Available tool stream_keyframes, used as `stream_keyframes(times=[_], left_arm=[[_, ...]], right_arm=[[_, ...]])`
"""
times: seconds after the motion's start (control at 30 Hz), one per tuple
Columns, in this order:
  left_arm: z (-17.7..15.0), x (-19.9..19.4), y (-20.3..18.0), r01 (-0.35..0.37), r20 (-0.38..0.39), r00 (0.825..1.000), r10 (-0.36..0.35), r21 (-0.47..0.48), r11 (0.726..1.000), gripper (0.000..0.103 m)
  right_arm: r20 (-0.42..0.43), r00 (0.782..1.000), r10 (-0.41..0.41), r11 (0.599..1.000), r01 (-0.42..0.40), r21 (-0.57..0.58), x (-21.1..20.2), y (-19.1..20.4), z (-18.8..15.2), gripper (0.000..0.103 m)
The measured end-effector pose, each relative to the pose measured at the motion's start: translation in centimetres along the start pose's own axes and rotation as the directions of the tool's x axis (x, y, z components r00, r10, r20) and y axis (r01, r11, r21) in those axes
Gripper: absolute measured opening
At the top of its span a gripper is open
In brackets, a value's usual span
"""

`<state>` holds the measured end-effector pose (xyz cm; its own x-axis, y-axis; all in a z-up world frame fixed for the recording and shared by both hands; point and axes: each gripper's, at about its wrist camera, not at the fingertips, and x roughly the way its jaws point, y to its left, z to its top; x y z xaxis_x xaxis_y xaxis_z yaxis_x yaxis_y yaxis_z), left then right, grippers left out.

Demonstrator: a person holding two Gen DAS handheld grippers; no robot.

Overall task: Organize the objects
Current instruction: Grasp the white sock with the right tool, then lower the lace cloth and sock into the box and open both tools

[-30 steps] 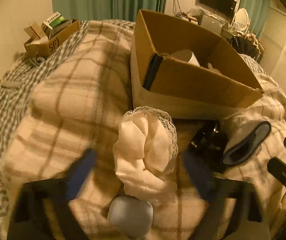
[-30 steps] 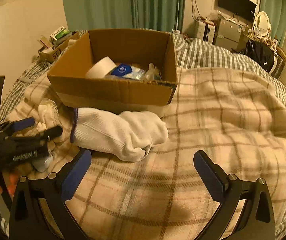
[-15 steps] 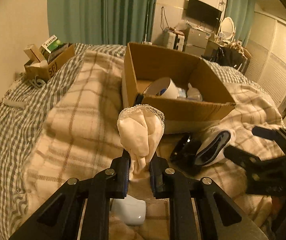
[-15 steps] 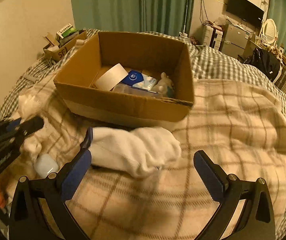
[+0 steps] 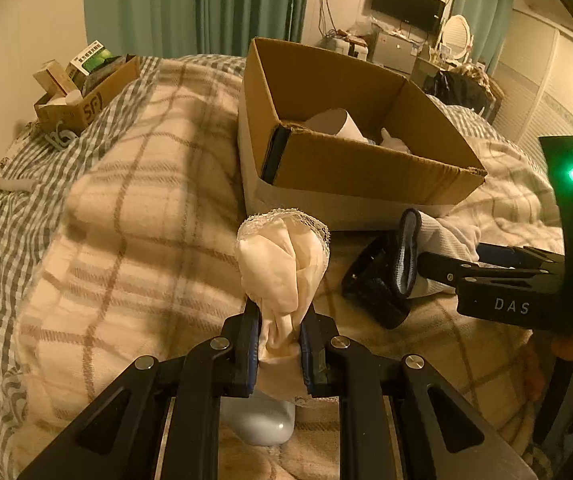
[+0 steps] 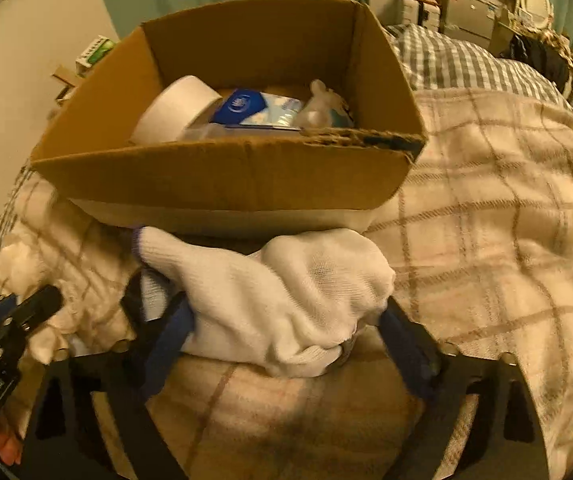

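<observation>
My left gripper (image 5: 278,336) is shut on a cream lace-trimmed cloth (image 5: 282,264) and holds it above the plaid blanket, in front of the open cardboard box (image 5: 362,172). My right gripper (image 6: 286,332) is open with its blue-padded fingers on either side of a white sock bundle (image 6: 278,300), which lies on the blanket just in front of the box (image 6: 226,176). The box holds a white tape roll (image 6: 174,108), a blue-and-white packet (image 6: 254,108) and a small white item. The left wrist view shows the sock (image 5: 438,248) between the right fingers.
A small pale case (image 5: 258,420) lies on the blanket under my left gripper. A black object (image 5: 374,284) lies beside the sock. A small carton of boxes (image 5: 82,88) stands at the far left on the checked bedspread. Furniture stands behind the bed.
My left gripper closed on the cream cloth and lifted it. My right gripper moved forward until its open fingers straddle the white sock bundle.
</observation>
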<state>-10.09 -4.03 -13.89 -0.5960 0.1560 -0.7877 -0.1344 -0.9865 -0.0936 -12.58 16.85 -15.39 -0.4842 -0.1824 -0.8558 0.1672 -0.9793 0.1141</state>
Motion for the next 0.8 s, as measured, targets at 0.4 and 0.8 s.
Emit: stream_keyframes(times=[0.4,0.8], left_arm=[[-0.4,-2.3,-0.3,0.010,0.045,0.999,-0.010,-0.008,1.000,0.017],[0.9,-6.0,-1.7,0.063,0.072,0.995,-0.062,-0.005,0.998,0.017]], right_arm=[[0.117,0.993,-0.027,0.992,0.041,-0.118,-8.7,1.1,-1.8,0.010],[0.211,0.977,-0.007,0.989,0.037,-0.141,-14.9,1.1,-2.2,0.009]])
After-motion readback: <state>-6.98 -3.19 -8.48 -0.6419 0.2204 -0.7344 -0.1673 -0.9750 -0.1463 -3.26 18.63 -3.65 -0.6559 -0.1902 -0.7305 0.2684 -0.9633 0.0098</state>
